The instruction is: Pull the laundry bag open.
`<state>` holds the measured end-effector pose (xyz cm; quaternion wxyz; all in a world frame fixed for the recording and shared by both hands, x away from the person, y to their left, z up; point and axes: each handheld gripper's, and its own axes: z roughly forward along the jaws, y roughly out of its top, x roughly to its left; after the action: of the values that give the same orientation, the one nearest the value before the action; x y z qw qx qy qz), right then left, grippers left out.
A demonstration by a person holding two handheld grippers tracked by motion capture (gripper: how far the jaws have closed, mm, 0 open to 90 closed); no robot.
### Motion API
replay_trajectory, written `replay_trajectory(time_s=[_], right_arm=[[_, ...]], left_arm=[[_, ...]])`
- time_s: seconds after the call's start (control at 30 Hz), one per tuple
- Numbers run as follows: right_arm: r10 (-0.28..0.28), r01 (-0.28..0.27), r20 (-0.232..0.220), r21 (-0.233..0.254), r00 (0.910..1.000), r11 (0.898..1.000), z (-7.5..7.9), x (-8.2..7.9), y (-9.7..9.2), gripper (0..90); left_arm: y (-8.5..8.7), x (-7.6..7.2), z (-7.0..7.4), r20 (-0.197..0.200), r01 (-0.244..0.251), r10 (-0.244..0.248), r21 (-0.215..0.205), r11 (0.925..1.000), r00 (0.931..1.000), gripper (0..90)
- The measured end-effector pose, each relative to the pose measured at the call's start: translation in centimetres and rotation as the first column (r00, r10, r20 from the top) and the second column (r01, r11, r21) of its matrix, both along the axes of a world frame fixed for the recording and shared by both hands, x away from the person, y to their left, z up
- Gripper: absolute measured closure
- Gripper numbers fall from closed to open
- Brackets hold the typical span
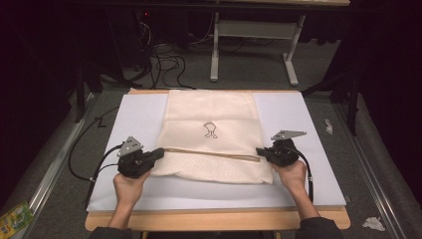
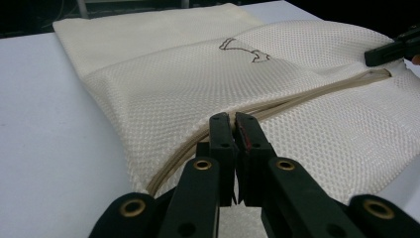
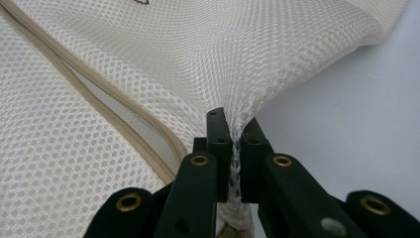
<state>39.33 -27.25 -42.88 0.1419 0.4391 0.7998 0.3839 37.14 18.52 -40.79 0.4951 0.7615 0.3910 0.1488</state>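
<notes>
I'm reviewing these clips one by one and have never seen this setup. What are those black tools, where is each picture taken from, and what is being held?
A person sits at a table and holds a hand tool with two black jaws in each hand: the left gripper and the right gripper. The high view looks down from above. The other two pictures come from cameras riding on each tool, looking along its jaws. On the white board lies a cream mesh bag with a beige zipper. Each gripper is closed on one side edge of the bag, near the zipper's ends.
</notes>
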Motion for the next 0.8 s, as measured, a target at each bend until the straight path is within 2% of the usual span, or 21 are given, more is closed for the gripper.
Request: replay_trajectory(time_s=[0.4,0.8], right_arm=[[0.002,-0.002,0.005,-0.004,1.0,1.0,0.11,0.08,-0.13,88.1],[-0.015,0.015,0.015,-0.016,0.9998,1.0,0.38,0.12,-0.74,88.1]], left_arm=[[0.03,0.15,-0.06,0.001,-0.009,0.009,0.011,0.9999,1.0,87.4],[0.83,0.38,-0.11,-0.003,-0.033,0.033,-0.003,0.9995,0.9995,87.4]])
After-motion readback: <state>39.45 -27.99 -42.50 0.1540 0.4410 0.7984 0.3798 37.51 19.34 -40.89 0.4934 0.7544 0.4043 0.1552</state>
